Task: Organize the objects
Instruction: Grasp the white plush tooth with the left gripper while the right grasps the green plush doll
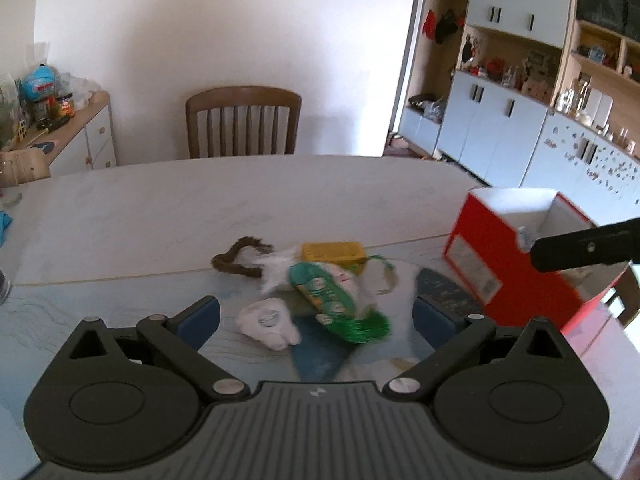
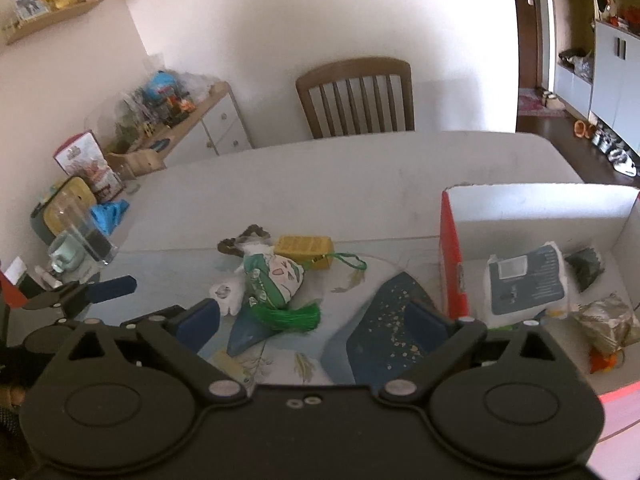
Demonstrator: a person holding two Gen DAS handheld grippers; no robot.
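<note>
2 low wrist views, shared table

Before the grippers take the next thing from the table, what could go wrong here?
The loose things lie in one tight pile: the green and white pouch overlaps the white glove and touches the yellow box, so a grab may drag neighbours along. The pouch's green cord could snag. The open left gripper and right gripper both face this pile and may collide. The red box already holds several things.

I see bare table beyond the toy pile; the red box blocks my right side.
</note>
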